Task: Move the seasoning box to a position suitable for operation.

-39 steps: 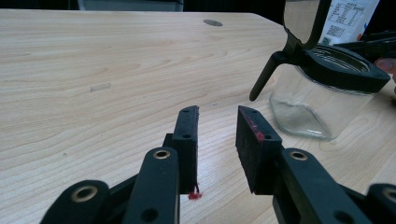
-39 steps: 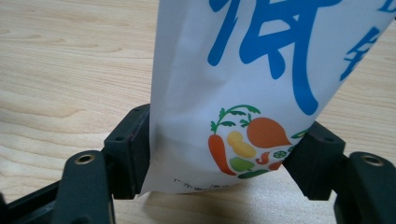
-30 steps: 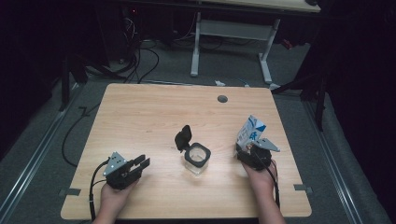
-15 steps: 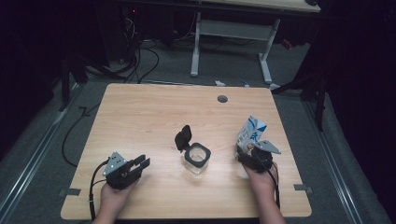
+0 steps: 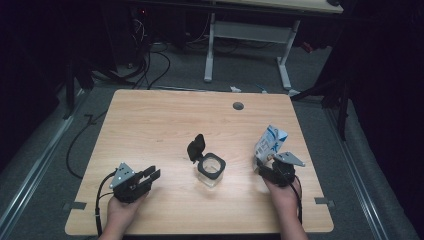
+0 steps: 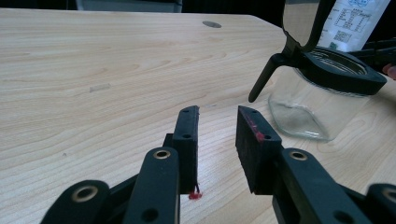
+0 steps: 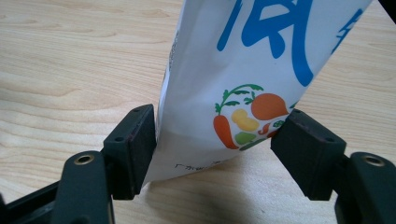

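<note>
Your left gripper (image 5: 150,176) sits lower left, jaws apart on nothing, with the glass jar (image 5: 210,170) mid-frame, lid flipped up. At right, your right gripper (image 5: 266,169) is clamped low on the pouch (image 5: 270,142). That pouch looks soft and crinkly, probably light, so I'd grip mid-body rather than by the bottom corner, or it'll likely flop.
</note>
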